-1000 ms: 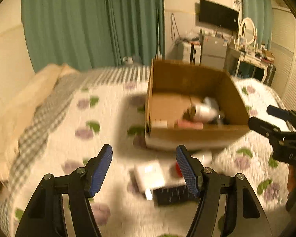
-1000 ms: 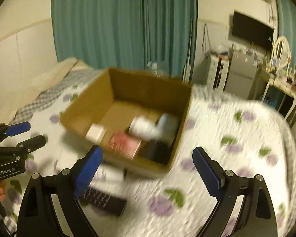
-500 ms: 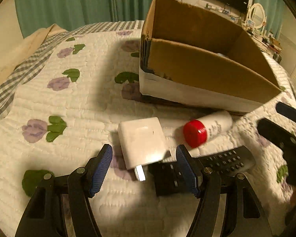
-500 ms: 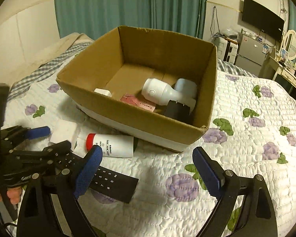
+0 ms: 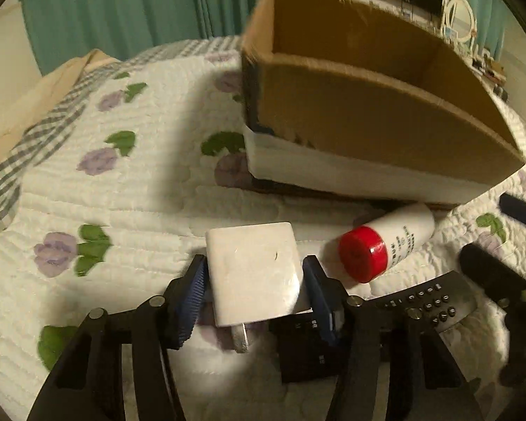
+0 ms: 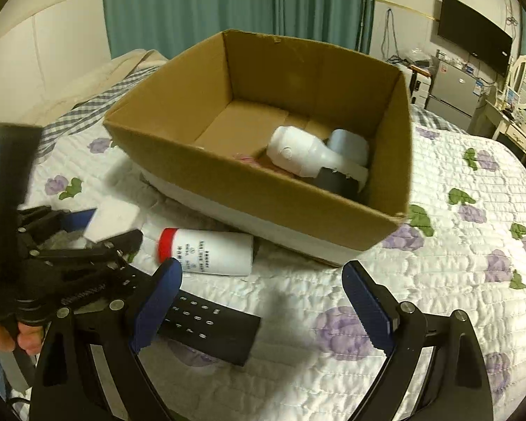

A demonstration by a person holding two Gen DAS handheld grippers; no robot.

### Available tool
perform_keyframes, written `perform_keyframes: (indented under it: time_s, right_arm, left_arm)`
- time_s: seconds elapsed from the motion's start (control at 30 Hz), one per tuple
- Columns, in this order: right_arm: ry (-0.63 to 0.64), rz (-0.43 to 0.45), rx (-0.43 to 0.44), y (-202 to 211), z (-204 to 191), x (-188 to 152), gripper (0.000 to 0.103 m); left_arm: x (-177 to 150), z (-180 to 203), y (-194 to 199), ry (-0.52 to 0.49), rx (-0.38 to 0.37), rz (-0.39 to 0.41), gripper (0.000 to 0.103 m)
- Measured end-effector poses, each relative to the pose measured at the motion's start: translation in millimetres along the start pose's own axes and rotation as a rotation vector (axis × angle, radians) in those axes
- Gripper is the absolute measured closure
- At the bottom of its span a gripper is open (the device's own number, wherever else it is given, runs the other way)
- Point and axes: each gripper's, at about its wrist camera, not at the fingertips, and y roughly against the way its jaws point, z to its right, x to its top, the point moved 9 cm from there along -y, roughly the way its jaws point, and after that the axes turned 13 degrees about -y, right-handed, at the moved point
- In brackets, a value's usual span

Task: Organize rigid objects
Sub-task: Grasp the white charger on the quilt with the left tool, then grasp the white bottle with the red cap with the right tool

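Quilted bed (image 6: 438, 280), one box (image 6: 263, 189), left hand-held gripper (image 5: 254, 293) clamping one charger (image 5: 252, 273), right hand-held gripper (image 6: 263, 296) apart

between the blue-padded black fingers (image 5: 193, 298) sits a white charger (image 5: 252, 273). right of the jaws lies a white bottle (image 5: 396, 242) with a red cap and a black remote (image 5: 427, 308) with pale keys. beyond them stands a brown cardboard box (image 5: 368, 119) with a white band, on a white quilt (image 5: 105, 189) printed with purple flowers and green leaves, perhaps grapes.

A home bedroom: a quilted floral bedspread (image 6: 438, 263), teal curtains (image 6: 228, 7), wall television (image 6: 473, 49) and vanity mirror (image 6: 524, 77).
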Motion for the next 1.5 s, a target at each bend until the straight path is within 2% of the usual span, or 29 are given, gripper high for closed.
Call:
perform_keyframes:
  time_s: [0.1,0.3,0.53,0.73,0.8,0.87,1.07,1.23,1.4,1.5]
  right_arm:
    - [0.002,-0.027,0.014,-7,-6,-3,0.010]
    - [0.007,-0.079,0.052,-28,-25,-5,0.010]
    - [0.001,-0.153,0.039,-57,-32,-7,0.010]
    - [-0.008,-0.178,0.035,-67,-31,-6,0.010]
    - [-0.006,-0.188,0.032,-72,-31,-7,0.013]
    - [0.000,-0.198,0.044,-75,-34,-8,0.026]
    - [0.012,-0.169,0.055,-65,-36,-11,0.026]
    - [0.049,-0.106,0.050,-34,-36,-12,0.026]
    - [0.033,-0.031,0.064,5,-31,7,0.026]
    - [0.018,0.027,0.063,34,-22,29,0.026]
  left_arm:
    - [-2,-10,21,-0.001,0.024,0.038,0.048]
    - [-3,-23,41,0.033,0.012,0.068,0.049]
    - [0,-25,37,0.029,0.000,0.064,0.049]
    - [-3,-24,34,0.029,0.007,0.048,0.049]
    - [-4,-24,34,0.028,0.010,0.046,0.049]
    - [-5,-24,33,0.025,0.017,0.044,0.049]
    - [-5,-23,34,0.015,0.028,0.046,0.049]
    - [-3,-21,47,0.005,0.044,0.064,0.049]
    - [13,-16,75,0.025,0.018,0.118,0.049]
    - [28,-9,99,-0.002,0.025,0.170,0.049]
